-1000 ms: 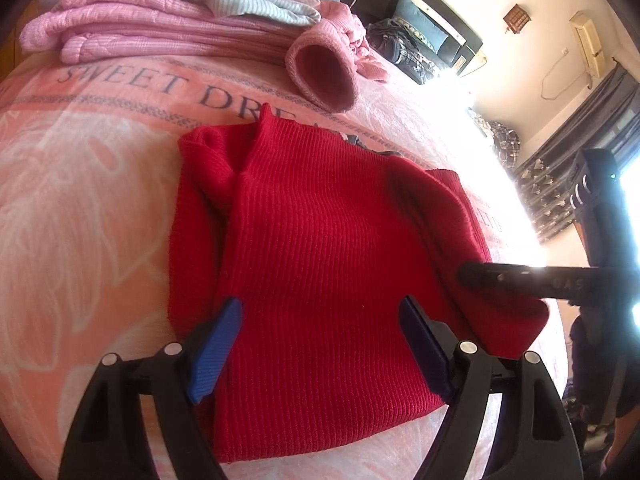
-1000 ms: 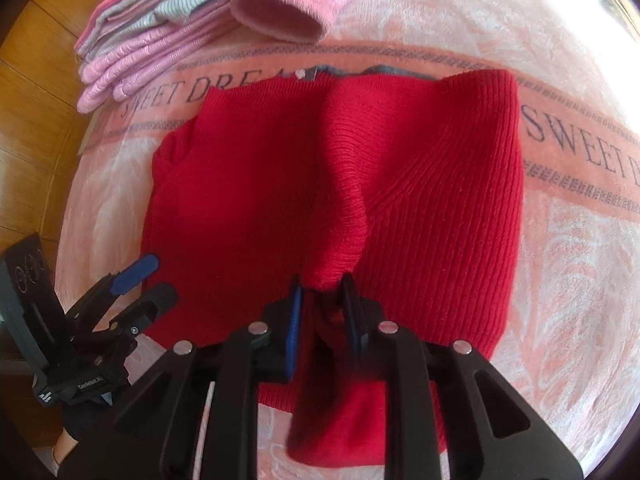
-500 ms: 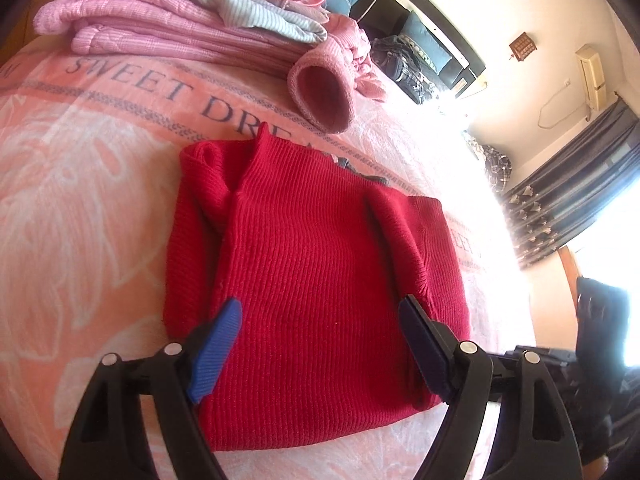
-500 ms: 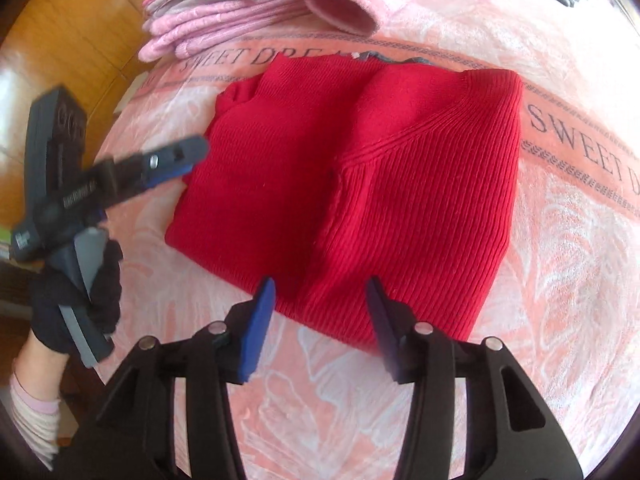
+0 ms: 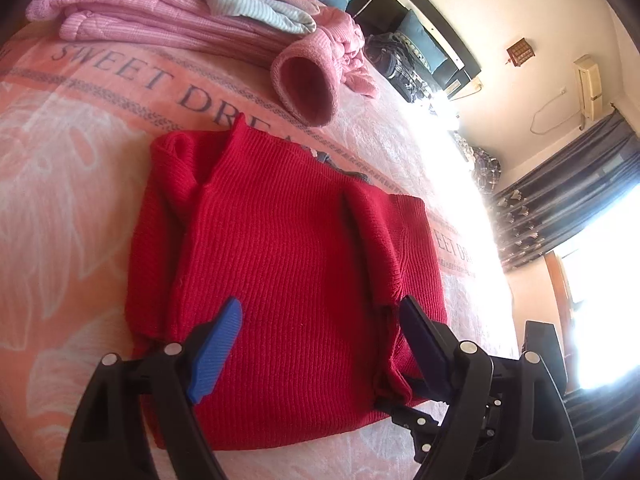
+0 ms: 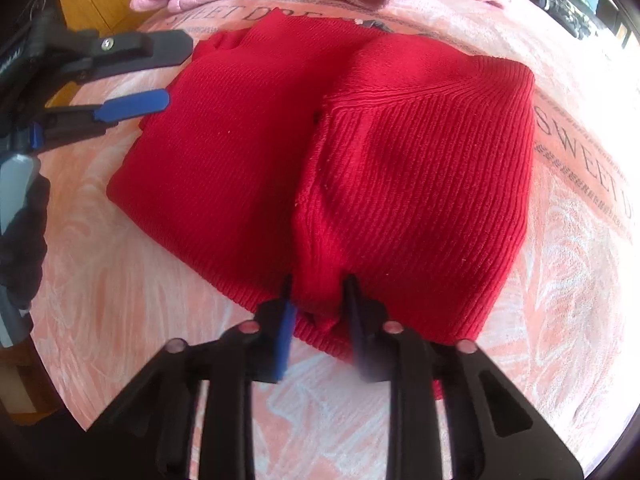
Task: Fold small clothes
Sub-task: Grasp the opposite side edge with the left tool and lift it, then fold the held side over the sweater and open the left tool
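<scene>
A red ribbed sweater [image 5: 288,264] lies flat on the pink blanket [image 5: 72,208] with both sleeves folded in over its body. In the left wrist view, my left gripper [image 5: 320,340] hovers open over the near hem, one blue pad on each side of the body. In the right wrist view, my right gripper [image 6: 320,320] is shut on a bunch of the red sweater [image 6: 420,168] at its near hem, by the folded sleeve's end. There the left gripper [image 6: 160,76] shows open at the sweater's left edge.
A stack of folded pink and striped clothes [image 5: 168,12] sits at the far side of the bed, with a pink cuff [image 5: 308,88] lying close to the sweater's collar. Wooden floor [image 6: 92,4] lies past the bed's left edge. A gloved hand [image 6: 20,240] holds the left gripper.
My right gripper let go of the sleeve it had laid across the body, drew back open, then came in low and shut on the near hem. The left gripper stayed open.
</scene>
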`<action>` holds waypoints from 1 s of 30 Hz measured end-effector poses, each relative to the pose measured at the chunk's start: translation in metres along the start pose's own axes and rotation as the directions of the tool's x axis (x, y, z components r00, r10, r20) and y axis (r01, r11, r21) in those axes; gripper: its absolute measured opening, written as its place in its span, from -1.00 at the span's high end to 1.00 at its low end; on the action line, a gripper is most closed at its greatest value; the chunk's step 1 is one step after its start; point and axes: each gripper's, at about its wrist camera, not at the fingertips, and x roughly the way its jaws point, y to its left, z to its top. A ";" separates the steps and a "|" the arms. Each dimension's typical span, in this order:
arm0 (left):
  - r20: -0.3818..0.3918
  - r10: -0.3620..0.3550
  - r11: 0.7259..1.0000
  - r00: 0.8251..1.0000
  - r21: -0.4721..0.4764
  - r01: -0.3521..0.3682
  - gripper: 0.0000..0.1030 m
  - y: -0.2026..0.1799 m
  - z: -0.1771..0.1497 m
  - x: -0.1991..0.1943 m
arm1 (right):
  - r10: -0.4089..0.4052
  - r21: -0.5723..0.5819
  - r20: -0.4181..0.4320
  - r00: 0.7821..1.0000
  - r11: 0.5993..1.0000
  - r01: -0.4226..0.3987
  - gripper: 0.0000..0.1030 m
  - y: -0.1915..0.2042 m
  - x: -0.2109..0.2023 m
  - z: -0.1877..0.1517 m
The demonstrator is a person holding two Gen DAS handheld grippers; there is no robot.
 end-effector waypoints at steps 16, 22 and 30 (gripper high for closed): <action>-0.110 -0.336 0.913 0.935 -0.281 0.295 -0.57 -0.037 0.006 0.108 | 0.337 0.155 0.155 0.929 0.920 -0.359 0.76 -0.066 -0.067 -0.018; -0.113 -0.338 0.913 0.934 -0.281 0.296 -0.54 -0.049 0.016 0.142 | 0.412 0.185 0.193 0.891 0.876 -0.445 0.77 -0.085 -0.065 -0.027; -0.111 -0.286 0.948 0.952 -0.174 0.265 0.67 -0.051 0.046 0.145 | 0.430 0.173 0.214 0.877 0.867 -0.467 0.77 -0.086 -0.068 -0.032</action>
